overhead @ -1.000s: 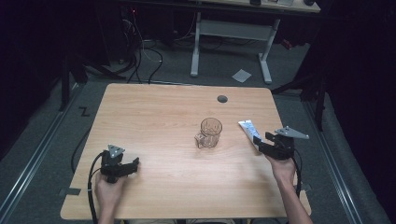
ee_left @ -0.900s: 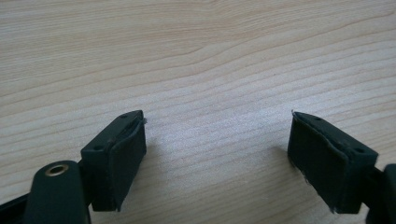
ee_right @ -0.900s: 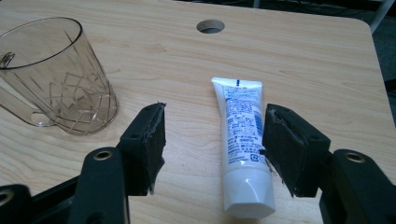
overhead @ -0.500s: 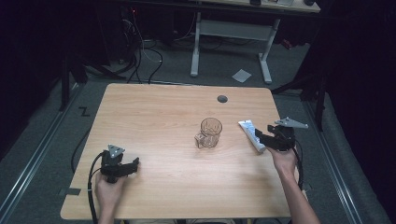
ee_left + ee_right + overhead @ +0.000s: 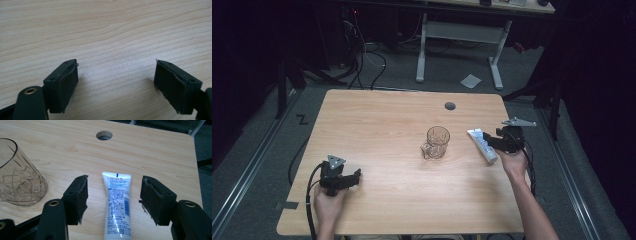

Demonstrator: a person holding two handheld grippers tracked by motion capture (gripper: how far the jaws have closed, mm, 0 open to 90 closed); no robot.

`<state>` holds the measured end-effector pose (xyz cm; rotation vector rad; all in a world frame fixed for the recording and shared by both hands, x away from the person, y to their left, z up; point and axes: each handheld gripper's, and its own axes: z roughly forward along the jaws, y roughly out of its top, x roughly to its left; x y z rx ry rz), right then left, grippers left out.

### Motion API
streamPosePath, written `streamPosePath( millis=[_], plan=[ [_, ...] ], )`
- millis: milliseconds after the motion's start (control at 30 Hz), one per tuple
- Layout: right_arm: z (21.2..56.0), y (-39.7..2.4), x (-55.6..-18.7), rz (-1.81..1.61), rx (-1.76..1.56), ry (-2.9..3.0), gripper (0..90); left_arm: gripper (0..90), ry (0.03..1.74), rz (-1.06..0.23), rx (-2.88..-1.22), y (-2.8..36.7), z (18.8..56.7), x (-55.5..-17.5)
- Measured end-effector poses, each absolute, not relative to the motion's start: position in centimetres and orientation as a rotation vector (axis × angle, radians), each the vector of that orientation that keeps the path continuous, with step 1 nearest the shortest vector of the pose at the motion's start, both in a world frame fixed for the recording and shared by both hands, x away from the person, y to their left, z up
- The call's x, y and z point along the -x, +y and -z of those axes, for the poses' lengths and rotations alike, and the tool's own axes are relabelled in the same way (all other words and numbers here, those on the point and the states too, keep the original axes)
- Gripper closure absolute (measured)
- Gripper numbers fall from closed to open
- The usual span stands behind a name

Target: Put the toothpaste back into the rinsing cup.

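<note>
Toothpaste tube (image 5: 482, 145) lies flat near the table's (image 5: 387, 120) right edge, beside the glass mug (image 5: 437, 142), easy for my right claw (image 5: 492, 143) to straddle. From the right gripper view, that claw (image 5: 113, 195) stands open around the tube (image 5: 117, 202), pads untouched. My left claw (image 5: 116, 80) rests open, empty, at the near left corner.

Dark room, grey floor (image 5: 272, 135), white-legged desk (image 5: 459, 35) behind, tangled cables (image 5: 362, 55)
</note>
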<state>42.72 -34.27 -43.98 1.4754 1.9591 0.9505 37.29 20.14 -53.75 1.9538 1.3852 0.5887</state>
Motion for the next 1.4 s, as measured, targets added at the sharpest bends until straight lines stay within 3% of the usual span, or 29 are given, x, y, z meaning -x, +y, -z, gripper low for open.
streamPosePath(
  millis=[867, 1400],
  plan=[
    [46.8, -32.8, -48.2, -0.717, -1.544, 2.104, 40.9, 19.8, 1.382, -0.588, -1.955, 20.2, 53.8, -37.3],
    [49.4, -32.1, -49.6, -0.598, -1.593, 2.168, 39.3, 19.8, 1.382, -0.588, -1.956, 20.2, 53.8, -37.3]
  ],
)
